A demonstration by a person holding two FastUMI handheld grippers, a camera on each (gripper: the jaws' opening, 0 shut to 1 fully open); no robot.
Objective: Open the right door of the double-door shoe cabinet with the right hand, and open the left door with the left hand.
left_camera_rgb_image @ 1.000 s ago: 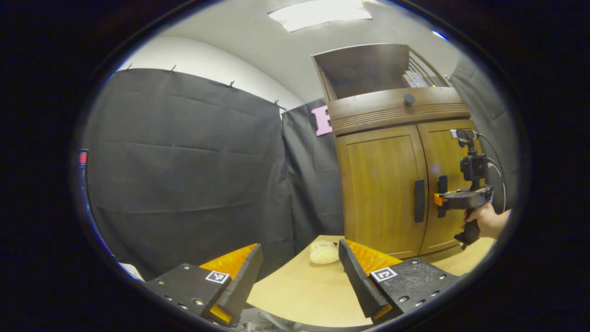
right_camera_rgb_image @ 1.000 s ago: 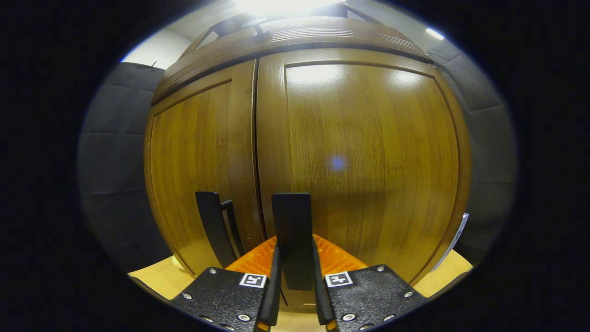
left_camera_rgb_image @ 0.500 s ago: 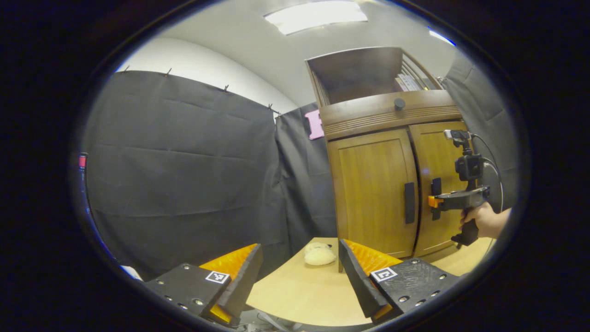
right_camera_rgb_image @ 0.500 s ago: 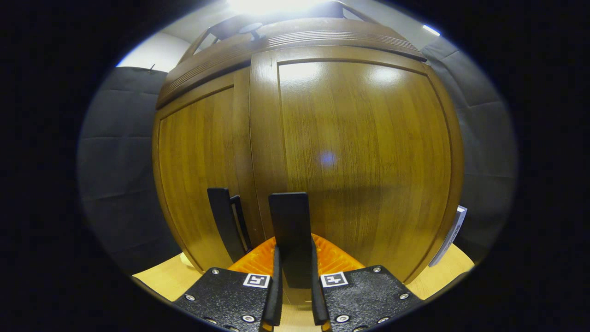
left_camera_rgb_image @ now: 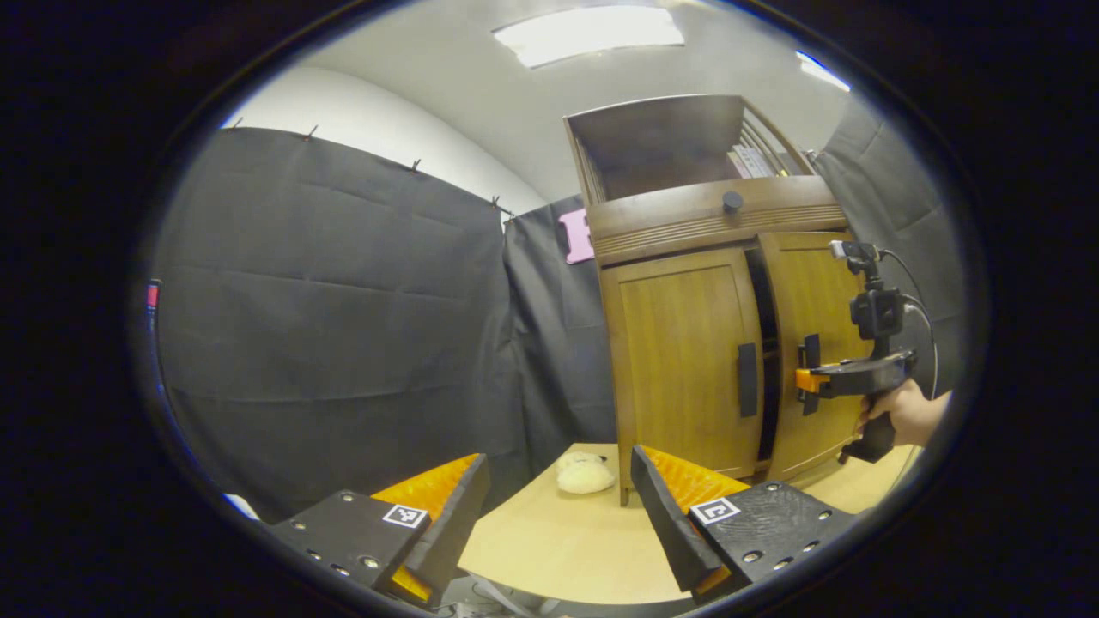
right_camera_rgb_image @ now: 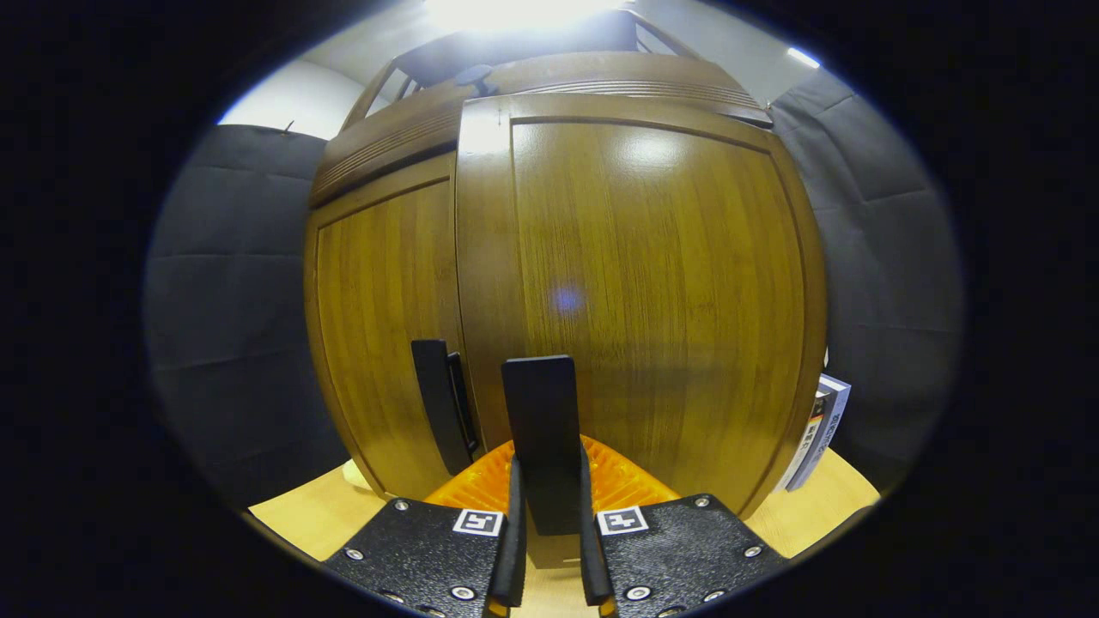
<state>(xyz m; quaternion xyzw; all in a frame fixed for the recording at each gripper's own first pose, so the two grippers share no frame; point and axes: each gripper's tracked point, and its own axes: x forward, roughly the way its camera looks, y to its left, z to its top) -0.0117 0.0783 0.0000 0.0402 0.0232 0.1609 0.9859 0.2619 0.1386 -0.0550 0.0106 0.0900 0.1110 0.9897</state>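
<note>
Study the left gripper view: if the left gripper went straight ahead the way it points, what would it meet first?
Probably the black cloth wall, to the left of the cabinet. The left gripper is open over the table, and its line seems to pass left of the small pale lump, though depth is unclear.

A ceiling light panel [left_camera_rgb_image: 591, 23] glows evenly at the top of the left gripper view, leaving the booth moderately bright and the tabletop [left_camera_rgb_image: 549, 549] softly lit without hard shadows. In the right gripper view the overhead light blows out to white glare above the shoe cabinet [right_camera_rgb_image: 601, 81], and sheen spreads across the upper part of the glossy right door [right_camera_rgb_image: 652, 292], where a small pale lens flare also floats. Both views are sharp at the centre, while fisheye distortion bows the cabinet's straight edges and darkens the rim.
</note>
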